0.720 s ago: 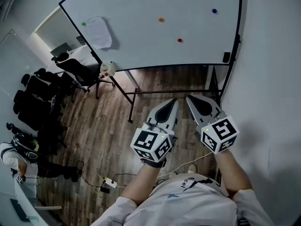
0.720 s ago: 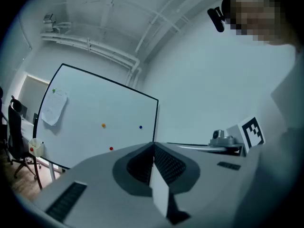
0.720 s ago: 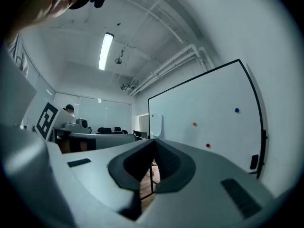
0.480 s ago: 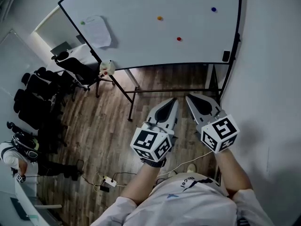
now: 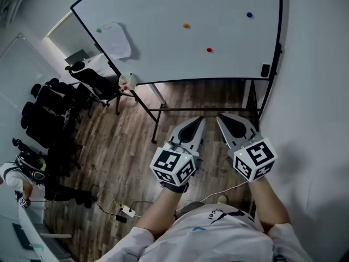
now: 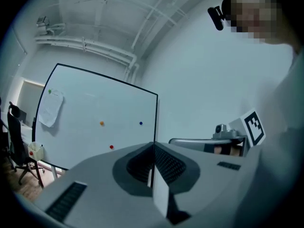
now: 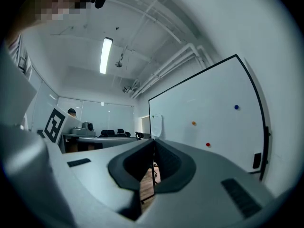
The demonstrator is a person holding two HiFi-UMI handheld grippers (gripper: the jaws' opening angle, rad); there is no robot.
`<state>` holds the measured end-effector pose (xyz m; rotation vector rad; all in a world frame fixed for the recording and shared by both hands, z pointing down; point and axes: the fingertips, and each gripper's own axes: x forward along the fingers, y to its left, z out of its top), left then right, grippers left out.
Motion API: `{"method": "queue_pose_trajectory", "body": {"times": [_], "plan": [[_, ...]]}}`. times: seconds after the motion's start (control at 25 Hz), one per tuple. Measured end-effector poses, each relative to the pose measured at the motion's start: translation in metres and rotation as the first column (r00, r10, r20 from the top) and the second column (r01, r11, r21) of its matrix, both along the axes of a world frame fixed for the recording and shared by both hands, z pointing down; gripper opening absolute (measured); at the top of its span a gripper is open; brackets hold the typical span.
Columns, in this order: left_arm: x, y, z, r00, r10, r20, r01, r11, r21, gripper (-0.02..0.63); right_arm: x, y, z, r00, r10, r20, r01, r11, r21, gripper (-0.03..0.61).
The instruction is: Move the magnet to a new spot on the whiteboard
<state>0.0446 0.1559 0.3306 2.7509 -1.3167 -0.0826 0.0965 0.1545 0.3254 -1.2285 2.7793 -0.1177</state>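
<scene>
A whiteboard (image 5: 163,15) on a black stand fills the top of the head view. On it sit a red magnet (image 5: 209,50), an orange magnet (image 5: 186,25), a blue magnet (image 5: 249,15) and a green magnet (image 5: 98,30) holding a paper sheet (image 5: 116,39). My left gripper (image 5: 199,119) and right gripper (image 5: 220,117) hang side by side well short of the board, both shut and empty. The red magnet (image 6: 111,147) also shows in the left gripper view, and the red magnet (image 7: 207,145) in the right gripper view.
A black eraser (image 5: 265,70) hangs at the board's right edge. A white wall (image 5: 316,91) runs along the right. Black office chairs (image 5: 52,105) stand at the left on the wood floor, near a person (image 5: 22,173). A power strip (image 5: 126,211) with cables lies on the floor.
The view has shifted slightly, so the board sits a little lower in the picture. Both grippers keep the same pose, shut.
</scene>
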Motion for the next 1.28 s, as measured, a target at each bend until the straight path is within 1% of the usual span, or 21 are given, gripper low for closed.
{"method": "queue_pose_trajectory", "body": {"times": [0.2, 0.36, 0.56, 0.68, 0.8, 1.04, 1.16, 1.28], "plan": [[-0.013, -0.015, 0.0, 0.997, -0.071, 0.041, 0.071, 0.997, 0.014, 0.014, 0.008, -0.016, 0.002, 1.0, 0.014, 0.028, -0.014, 1.0, -0.016, 0.014], [-0.028, -0.036, 0.001, 0.994, -0.105, 0.029, 0.105, 0.994, 0.016, 0.014, 0.002, -0.031, 0.0, 1.0, 0.008, 0.013, -0.008, 1.0, -0.007, 0.014], [-0.041, -0.075, 0.011, 0.992, -0.125, 0.005, 0.125, 0.992, 0.011, 0.014, -0.005, -0.062, 0.015, 1.0, 0.02, -0.015, -0.02, 1.0, -0.024, 0.014], [-0.045, -0.109, 0.017, 0.994, -0.108, -0.012, 0.108, 0.994, 0.011, 0.014, -0.009, -0.091, 0.016, 0.999, 0.04, -0.026, -0.04, 0.999, -0.014, 0.014], [-0.052, -0.149, 0.016, 0.996, -0.092, -0.013, 0.092, 0.996, 0.021, 0.014, -0.018, -0.127, 0.013, 0.998, 0.058, -0.028, -0.058, 0.998, -0.008, 0.014], [-0.075, -0.245, 0.005, 0.997, -0.077, 0.028, 0.074, 0.993, 0.087, 0.014, -0.05, -0.213, -0.002, 0.993, 0.108, -0.037, -0.108, 0.994, 0.011, 0.014], [-0.086, -0.289, -0.005, 0.997, -0.073, 0.034, 0.068, 0.989, 0.13, 0.015, -0.063, -0.252, -0.006, 0.989, 0.146, -0.032, -0.145, 0.989, 0.013, 0.014], [-0.09, -0.325, -0.012, 0.997, -0.063, 0.033, 0.056, 0.983, 0.175, 0.015, -0.067, -0.283, -0.008, 0.981, 0.194, -0.02, -0.193, 0.981, 0.018, 0.014]]}}
